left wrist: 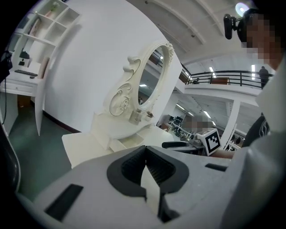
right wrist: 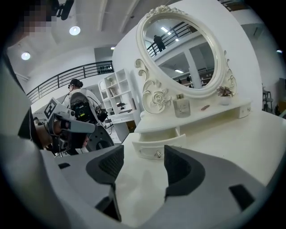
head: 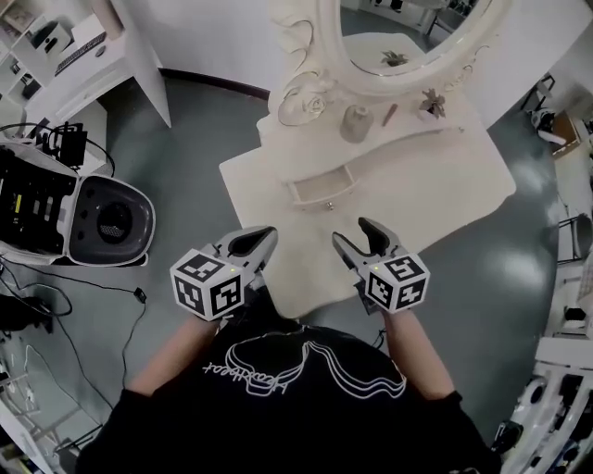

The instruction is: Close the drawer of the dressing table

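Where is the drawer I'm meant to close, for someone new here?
Find the white dressing table with the oval mirror. Under the raised shelf below that mirror, a small drawer sticks out, open. It is the only pulled-out part, with a curved front and one small metal knob.

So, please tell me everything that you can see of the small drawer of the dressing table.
The drawer is small and cream white, like painted wood, with a curved front and one small shiny knob in its middle. It is pulled partly out, level, from under the raised shelf below the mirror, just over the table top. Its inside looks pale, and I see nothing in it. The left tool and right tool hang short of it, and nothing touches it.
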Available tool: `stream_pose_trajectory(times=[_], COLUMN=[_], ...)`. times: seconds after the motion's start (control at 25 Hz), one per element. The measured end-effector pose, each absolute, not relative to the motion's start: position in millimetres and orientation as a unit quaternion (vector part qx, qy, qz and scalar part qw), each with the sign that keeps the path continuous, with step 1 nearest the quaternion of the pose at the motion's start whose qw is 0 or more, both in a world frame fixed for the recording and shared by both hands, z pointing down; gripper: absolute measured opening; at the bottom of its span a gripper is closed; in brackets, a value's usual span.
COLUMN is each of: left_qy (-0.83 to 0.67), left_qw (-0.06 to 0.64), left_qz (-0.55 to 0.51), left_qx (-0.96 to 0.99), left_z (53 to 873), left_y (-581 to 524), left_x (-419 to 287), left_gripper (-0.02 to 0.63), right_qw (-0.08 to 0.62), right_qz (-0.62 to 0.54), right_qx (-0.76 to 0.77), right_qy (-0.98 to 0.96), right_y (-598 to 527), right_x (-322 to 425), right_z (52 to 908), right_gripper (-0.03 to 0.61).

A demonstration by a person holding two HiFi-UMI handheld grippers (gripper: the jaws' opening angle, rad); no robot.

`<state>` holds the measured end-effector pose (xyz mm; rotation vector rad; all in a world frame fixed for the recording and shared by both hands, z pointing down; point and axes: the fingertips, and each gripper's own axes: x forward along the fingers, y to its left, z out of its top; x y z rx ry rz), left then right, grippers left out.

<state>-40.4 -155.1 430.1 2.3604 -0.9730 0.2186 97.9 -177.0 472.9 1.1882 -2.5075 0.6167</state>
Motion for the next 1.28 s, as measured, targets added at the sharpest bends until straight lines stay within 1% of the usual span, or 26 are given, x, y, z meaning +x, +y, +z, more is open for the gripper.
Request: stream_pose_trajectory(times=[0.28, 0.48, 0.8, 0.96, 1.24, 1.28], left_qy=[-0.355, -0.352, -0.348, -0.347, -0.341, -0.341], left_qw=[0.284, 0.304, 0.322, 0.324, 0.324, 0.323], left_qz=[0.073, 0.084, 0.089, 0.091, 0.096, 0.097], left_qx=[0.888, 0.881, 0.876, 0.876, 0.877, 0.877], left_z=[442, 471, 484, 489, 490, 490], left_y=[-166, -185, -185, -192, -198, -198], left_x=[-46, -47, -58, -59, -56, -55], left_gripper=[0.003, 0.003, 0.003, 0.003, 0.003, 0.003], right_qw=[0.19, 0.206, 0.219, 0.224, 0.225, 0.225], right_qz=[0.216, 0.228, 0.229, 0.23, 0.233, 0.234], right_qx=[0.413, 0.424, 0.442, 0.445, 0.449, 0.45], right_qy=[-0.864, -0.852, -0.839, -0.836, -0.833, -0.832], right_y=[-192, -214, -228, -236, -241, -241], right_x=[84, 84, 76, 76, 77, 77], right_z=[506, 537, 550, 558, 563, 563], right_gripper=[0.264, 0.251, 0.195, 0.182, 0.107, 0.106])
